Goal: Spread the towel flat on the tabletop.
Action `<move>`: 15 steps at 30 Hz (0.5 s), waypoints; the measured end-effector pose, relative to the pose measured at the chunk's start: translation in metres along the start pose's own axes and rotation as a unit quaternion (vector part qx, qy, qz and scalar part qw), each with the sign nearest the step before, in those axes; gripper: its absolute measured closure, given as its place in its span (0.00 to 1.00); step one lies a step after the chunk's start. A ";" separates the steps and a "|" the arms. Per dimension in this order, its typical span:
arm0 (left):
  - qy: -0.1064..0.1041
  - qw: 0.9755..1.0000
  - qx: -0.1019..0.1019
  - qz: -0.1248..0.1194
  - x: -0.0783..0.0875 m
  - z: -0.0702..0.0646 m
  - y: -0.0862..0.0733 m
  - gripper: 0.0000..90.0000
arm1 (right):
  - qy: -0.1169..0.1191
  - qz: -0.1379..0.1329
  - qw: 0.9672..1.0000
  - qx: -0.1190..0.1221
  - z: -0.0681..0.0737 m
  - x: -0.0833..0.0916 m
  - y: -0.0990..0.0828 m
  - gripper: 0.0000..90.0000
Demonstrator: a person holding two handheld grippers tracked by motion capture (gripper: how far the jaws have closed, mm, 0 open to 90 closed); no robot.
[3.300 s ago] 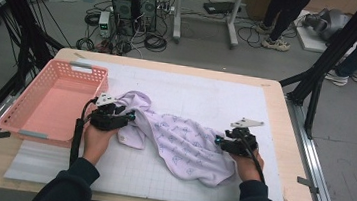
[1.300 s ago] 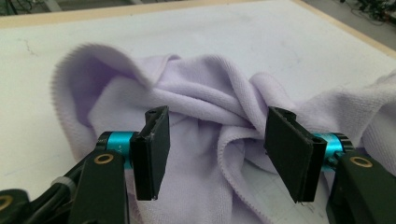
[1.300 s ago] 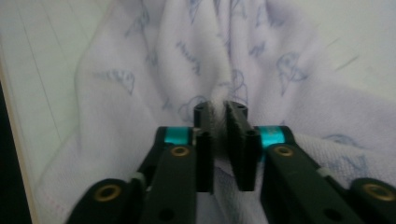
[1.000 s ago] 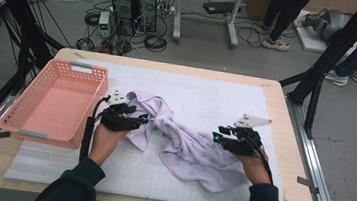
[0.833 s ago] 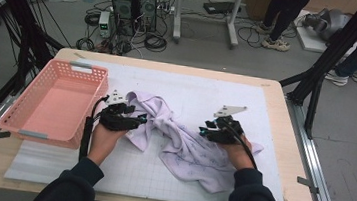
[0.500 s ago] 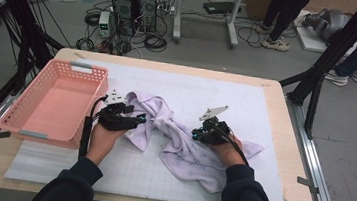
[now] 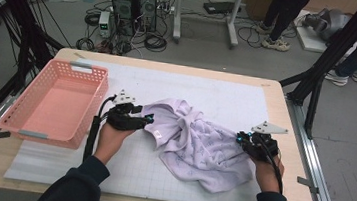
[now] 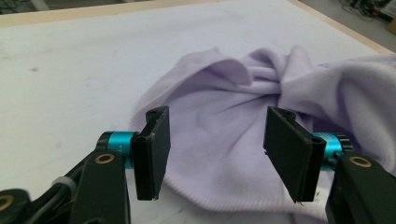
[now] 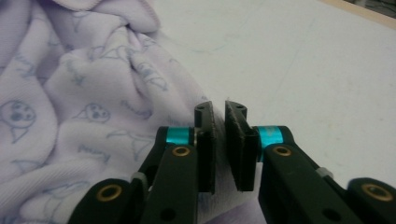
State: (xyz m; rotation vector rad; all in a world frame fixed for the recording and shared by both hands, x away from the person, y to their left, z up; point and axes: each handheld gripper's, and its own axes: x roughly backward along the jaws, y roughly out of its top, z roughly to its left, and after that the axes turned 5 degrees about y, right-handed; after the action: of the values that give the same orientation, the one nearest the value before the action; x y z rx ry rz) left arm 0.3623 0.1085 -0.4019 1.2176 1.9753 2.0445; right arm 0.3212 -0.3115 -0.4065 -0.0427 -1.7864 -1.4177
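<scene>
A lavender garment (image 7: 197,142) with small printed figures lies crumpled on the white mat (image 7: 217,92). My left gripper (image 7: 147,120) rests at its left edge. Its jaws stand open (image 8: 215,140), one on each side of a fold of the garment (image 8: 224,93), without pressing it. My right gripper (image 7: 240,136) sits at the garment's right edge. Its jaws (image 9: 218,121) have just been opening and stand a narrow slit apart. The printed garment (image 9: 70,93) lies to their left and under them. I cannot tell whether a thin edge of it is in the slit.
A pink plastic basket (image 7: 89,68) stands on the table's left side, close to my left forearm. Bare mat stretches beyond the garment toward the far edge. Black frame legs (image 7: 320,75), cables and computer cases stand on the floor behind the table.
My right gripper moved left onto the middle of the garment, then back to the garment's right edge. The garment's right side has changed shape. The left gripper has stayed put.
</scene>
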 end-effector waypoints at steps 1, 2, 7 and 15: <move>-0.012 1.000 -0.008 0.004 -0.008 -0.008 0.010 0.46 | 0.002 -0.013 1.000 -0.008 0.001 0.000 -0.002 0.75; -0.012 1.000 -0.008 0.004 -0.008 -0.008 0.010 0.46 | 0.002 -0.013 1.000 -0.008 0.001 0.000 -0.002 0.75; -0.030 0.999 -0.025 0.015 -0.034 -0.025 0.033 0.45 | -0.007 -0.039 0.999 -0.001 0.003 0.004 0.001 0.68; -0.060 0.995 -0.053 0.061 -0.083 -0.055 0.055 0.44 | -0.020 -0.035 0.999 -0.012 -0.001 0.004 -0.006 0.68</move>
State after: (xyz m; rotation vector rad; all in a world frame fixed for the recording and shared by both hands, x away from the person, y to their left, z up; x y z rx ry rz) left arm 0.4150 0.0082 -0.3879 1.4347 1.7562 2.0473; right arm 0.3165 -0.3162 -0.4092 -0.0224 -1.8198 -1.4973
